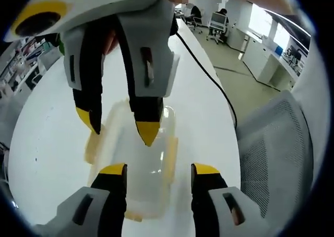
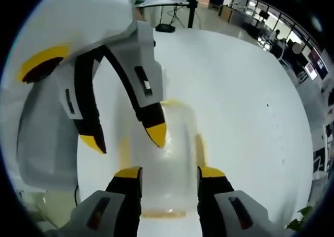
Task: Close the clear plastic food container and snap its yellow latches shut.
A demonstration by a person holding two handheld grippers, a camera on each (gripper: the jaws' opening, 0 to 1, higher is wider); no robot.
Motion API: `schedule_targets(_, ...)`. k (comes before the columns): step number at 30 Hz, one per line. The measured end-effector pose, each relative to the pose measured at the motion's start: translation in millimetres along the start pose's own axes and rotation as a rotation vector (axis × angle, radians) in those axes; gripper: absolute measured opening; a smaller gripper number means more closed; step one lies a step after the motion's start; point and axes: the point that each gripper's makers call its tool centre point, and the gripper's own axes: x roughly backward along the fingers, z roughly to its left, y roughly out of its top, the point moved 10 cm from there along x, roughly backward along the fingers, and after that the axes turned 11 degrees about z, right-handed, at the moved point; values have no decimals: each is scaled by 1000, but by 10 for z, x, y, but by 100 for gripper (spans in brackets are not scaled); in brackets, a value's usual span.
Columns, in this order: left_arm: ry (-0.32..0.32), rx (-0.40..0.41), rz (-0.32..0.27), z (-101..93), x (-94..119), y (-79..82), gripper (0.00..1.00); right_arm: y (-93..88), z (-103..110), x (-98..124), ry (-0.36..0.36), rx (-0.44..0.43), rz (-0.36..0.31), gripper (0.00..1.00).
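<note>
A clear plastic food container (image 1: 138, 169) (image 2: 167, 158) lies on the white table (image 1: 52, 117) (image 2: 245, 101), directly under both grippers. Pale yellow latches sit along its sides (image 1: 94, 143) (image 1: 172, 153) (image 2: 200, 148) and at its ends (image 2: 162, 213); the left one in the left gripper view looks flared outward. My left gripper (image 1: 159, 169) (image 2: 125, 137) is open, its jaws astride the container. Facing it from the far end, my right gripper (image 1: 119, 128) (image 2: 169, 172) is also open, one fingertip (image 1: 148, 133) over the lid. Whether either touches the plastic is unclear.
A black cable (image 1: 209, 75) runs across the table toward its far edge. A grey mesh chair (image 1: 276, 143) stands just off the table's right edge. Office desks and seated people (image 1: 219, 23) are far behind. A stand (image 2: 190, 7) rises past the table's far end.
</note>
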Motion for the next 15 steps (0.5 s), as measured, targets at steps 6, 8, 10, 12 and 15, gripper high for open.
schedule_targets(6,21,-15,8,-30,-7,1,49,9,-41,-20,-4,7,4,44)
schedule_targets(8,31,-18,9,-43,-11,0,50,10,-53,-31,-2,10,9,44)
schedule_targets(10,43,-24,9,-58,-18,-5,50,9,-66,-51,3,13,12,45)
schedule_targets(12,52,-28,7,-68,-24,-14,51,6,-78,-70,11,15,19,45)
schedule_targets(15,68,-36,3,-92,-30,-25,52,9,-98,-94,20,23,26,47)
